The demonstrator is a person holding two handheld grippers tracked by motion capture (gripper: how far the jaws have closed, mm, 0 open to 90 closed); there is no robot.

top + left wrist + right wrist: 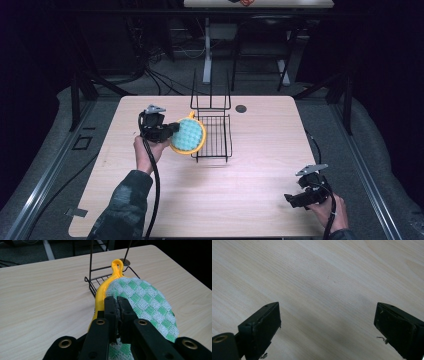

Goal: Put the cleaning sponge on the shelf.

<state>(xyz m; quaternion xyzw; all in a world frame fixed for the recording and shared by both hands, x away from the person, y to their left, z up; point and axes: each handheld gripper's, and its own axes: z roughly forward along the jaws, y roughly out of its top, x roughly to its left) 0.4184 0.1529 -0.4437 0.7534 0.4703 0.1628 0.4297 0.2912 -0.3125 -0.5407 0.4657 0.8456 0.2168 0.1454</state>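
— Scrubber pad [140, 300], green-checked on a yellow frame, is clamped in the left gripper [118, 302], held above the desk [250, 200] at the wire rack's [215, 137] left edge.

— Orientation?

— Long axis runs away from the jaws, hanging loop leading toward the far edge. Right gripper [327, 322] gapes wide near the desk's near right corner.

A round pot holder [189, 136], green-and-white checked with yellow rim and loop, held tilted over the wire basket's [216, 145] left edge.
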